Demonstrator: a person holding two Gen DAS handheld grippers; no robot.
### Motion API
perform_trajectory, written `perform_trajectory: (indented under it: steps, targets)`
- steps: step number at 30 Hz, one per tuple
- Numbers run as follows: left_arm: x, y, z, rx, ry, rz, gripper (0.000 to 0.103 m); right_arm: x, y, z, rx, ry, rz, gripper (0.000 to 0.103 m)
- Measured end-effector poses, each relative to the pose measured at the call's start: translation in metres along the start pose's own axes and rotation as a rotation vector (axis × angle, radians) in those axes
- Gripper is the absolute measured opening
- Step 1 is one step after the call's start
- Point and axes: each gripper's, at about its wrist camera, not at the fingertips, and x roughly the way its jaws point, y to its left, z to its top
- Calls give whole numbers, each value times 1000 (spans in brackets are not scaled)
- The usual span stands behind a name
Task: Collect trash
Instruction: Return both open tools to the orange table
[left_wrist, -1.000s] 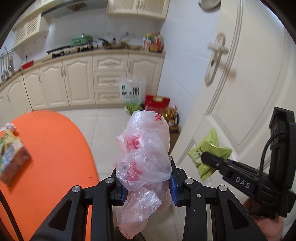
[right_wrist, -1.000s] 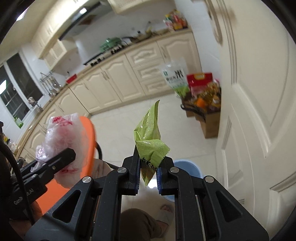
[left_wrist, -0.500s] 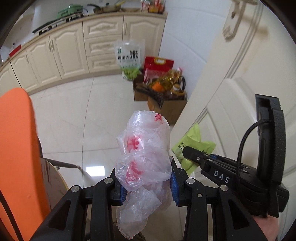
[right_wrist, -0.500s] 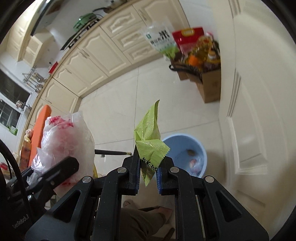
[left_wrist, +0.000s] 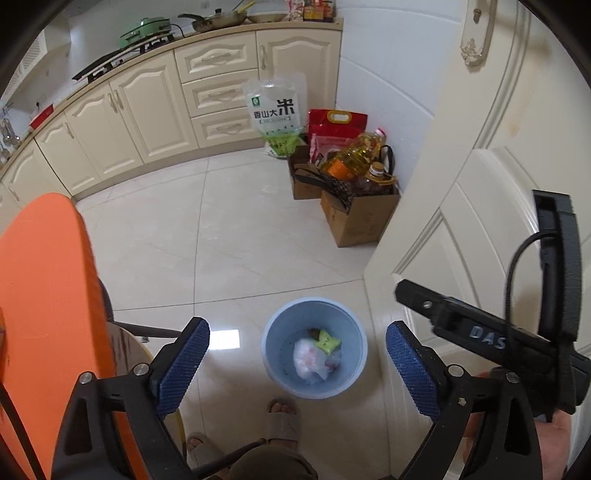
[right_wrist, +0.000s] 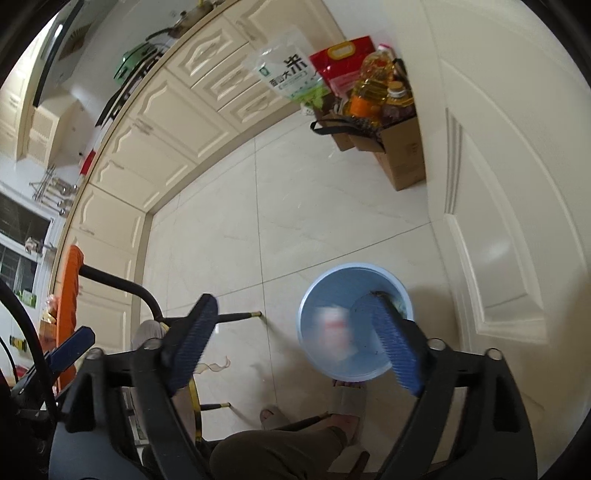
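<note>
- The left claw (left_wrist: 295, 354) stands wide, its blue pads (left_wrist: 181, 365) well apart with nothing between them — the jaws have just been opening, and the crumpled plastic bag (left_wrist: 310, 360) they carried now lies inside the blue bin (left_wrist: 273, 354) on the floor.
- The right claw (right_wrist: 295, 347) is likewise wide and empty; its jaws have also just been opening. The green wrapper (left_wrist: 327, 340) it held rests in the bin, touching the upper right side of the plastic bag.
- The relation that matters: the bin sits straight below and ahead of both claws. In the left wrist view it falls between the two pads, a little right of centre; in the right wrist view the right pad crosses in front of the bin's right half.
- Both pieces look fully inside the rim — neither hangs over the edge, as far as the left view shows. In the right view the bag is a blurred pale shape in the bin, too smeared to read further.
- My judgement: this drop is finished, and any further trash lies away from the bin, likely up on the orange counter (left_wrist: 44, 295) to the left. The left claw is the nearer one to it; the right claw is beside the door (left_wrist: 480, 206).
- The person's sandalled foot (left_wrist: 282, 419) stands just beside the bin's near rim.
</note>
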Motion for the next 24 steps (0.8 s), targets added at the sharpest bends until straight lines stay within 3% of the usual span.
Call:
perform_trajectory:
  steps: [3,12,24]
  targets:
    - [-19,0,-14,0,-29,4,94,-16,4,-1,1,-29,-13,103]
    - [-103,23,-57,-33,-181,11,96,-79,45,-9,-22,-125,9,103]
    - [-255,104,-192,-168,-425,99,102,-169,172,-61,-214,-264,100,103]
